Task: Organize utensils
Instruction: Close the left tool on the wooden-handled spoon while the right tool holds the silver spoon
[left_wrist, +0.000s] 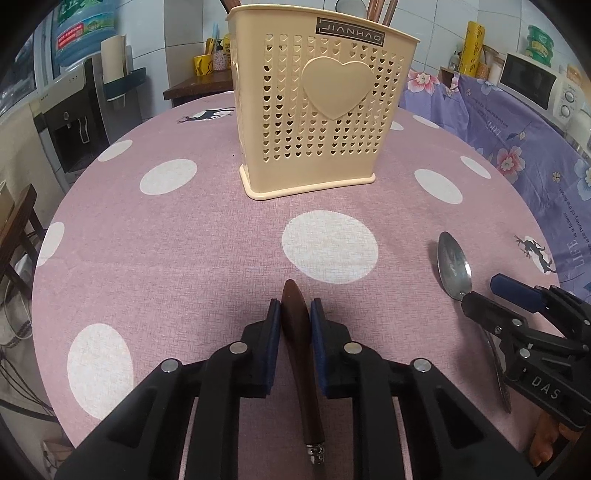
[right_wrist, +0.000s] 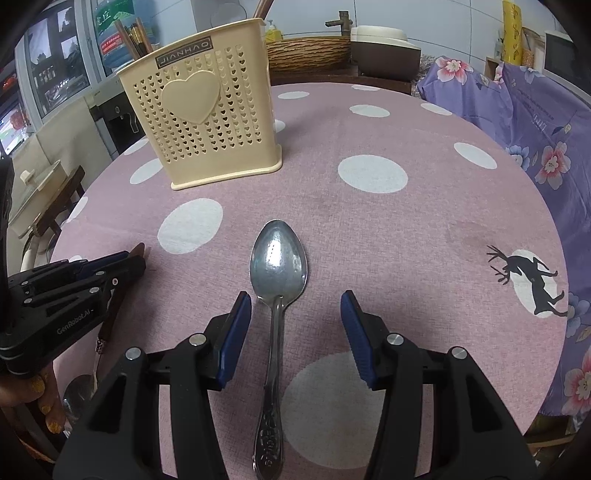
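Cluttered kitchen, round table with a pink polka-dot cloth, and the cream holder sits upright at the far side with chopsticks already poking out, so that's presumably the drop-off. The left gripper is pinched onto the brown wooden handle lying flat, probably for lifting. The right gripper hangs open, straddling the metal spoon without touching, apparently lined up for its own grab.

A pink tablecloth with white dots is covering the round table; a purple floral cloth is lying to the right; a water dispenser is standing far left; a microwave is sitting far right; a woven basket is resting behind.
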